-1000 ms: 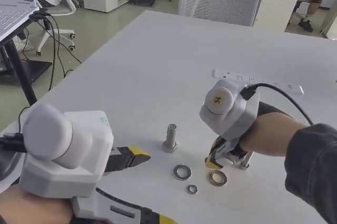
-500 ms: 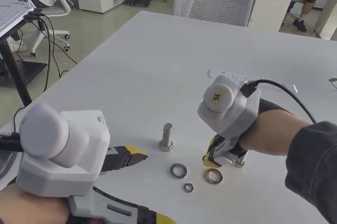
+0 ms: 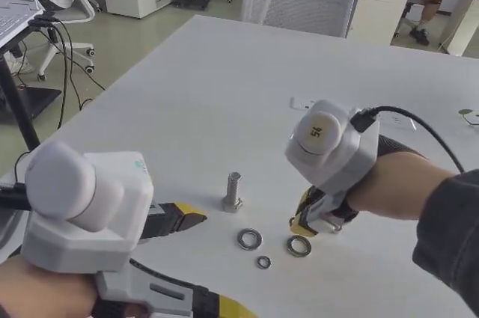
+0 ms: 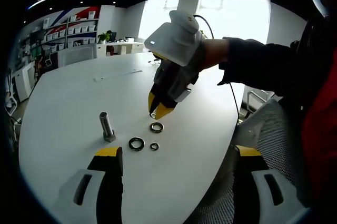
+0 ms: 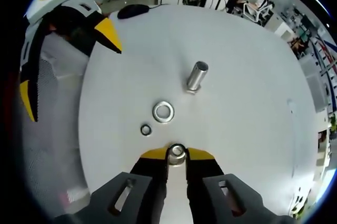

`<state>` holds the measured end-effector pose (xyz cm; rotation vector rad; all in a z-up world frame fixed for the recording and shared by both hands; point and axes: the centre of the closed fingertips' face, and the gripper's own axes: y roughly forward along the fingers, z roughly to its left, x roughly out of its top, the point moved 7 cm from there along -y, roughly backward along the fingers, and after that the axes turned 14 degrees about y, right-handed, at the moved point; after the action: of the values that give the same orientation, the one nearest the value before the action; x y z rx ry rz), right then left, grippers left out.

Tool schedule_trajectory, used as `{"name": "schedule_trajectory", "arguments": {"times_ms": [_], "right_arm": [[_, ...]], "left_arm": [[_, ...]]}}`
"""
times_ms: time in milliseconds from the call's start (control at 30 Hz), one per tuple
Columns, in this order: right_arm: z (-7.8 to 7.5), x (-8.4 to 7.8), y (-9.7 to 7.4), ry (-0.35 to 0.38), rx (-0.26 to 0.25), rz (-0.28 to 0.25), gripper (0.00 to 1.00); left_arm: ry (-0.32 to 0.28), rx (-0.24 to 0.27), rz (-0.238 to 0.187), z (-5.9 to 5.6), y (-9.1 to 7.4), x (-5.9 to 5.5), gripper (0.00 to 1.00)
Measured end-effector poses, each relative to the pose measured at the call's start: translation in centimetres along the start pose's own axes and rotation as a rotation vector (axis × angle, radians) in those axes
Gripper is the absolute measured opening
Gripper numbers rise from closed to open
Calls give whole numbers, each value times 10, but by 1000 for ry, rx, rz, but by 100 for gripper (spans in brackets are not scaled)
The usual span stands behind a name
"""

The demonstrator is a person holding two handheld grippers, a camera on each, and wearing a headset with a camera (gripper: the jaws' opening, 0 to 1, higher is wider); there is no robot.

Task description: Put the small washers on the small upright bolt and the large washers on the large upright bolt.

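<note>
A large bolt [image 3: 232,192] [image 5: 196,76] stands upright on the white table [image 3: 224,86]. Near it lie a large silver washer [image 3: 249,239] [image 5: 164,112] and a small washer [image 3: 263,262] [image 5: 146,129]. A brass-coloured washer [image 3: 299,245] [image 4: 156,127] lies flat just under my right gripper [image 3: 302,228] [image 5: 177,155]. That gripper's jaws stand a narrow gap apart, and this washer [image 5: 177,152] shows between their tips. My left gripper [image 4: 176,153] is wide open at the near left with nothing between its fingers. What stands behind the right gripper's jaws is hidden.
A white power strip [image 3: 299,102] [image 4: 118,75] lies on the table beyond the right gripper, whose black cable [image 3: 419,131] trails to the right. A mesh chair [image 3: 299,4] stands at the far edge. The table's left edge drops to the floor.
The head camera has shifted a little. The right gripper stays just over the brass-coloured washer. The bolt and the washers lie where they were.
</note>
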<state>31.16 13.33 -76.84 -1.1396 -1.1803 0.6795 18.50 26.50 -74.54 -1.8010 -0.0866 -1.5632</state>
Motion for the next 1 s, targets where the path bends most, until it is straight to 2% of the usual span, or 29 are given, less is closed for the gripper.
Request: {"name": "schedule_trajectory", "arguments": {"times_ms": [433, 1000], "right_arm": [[6, -19, -13, 13, -11, 11, 13], [-2, -49, -27, 60, -32, 31, 13]], "left_arm": [[4, -5, -2, -1, 0, 2, 86], [5, -7, 1, 0, 1, 2, 86]]}}
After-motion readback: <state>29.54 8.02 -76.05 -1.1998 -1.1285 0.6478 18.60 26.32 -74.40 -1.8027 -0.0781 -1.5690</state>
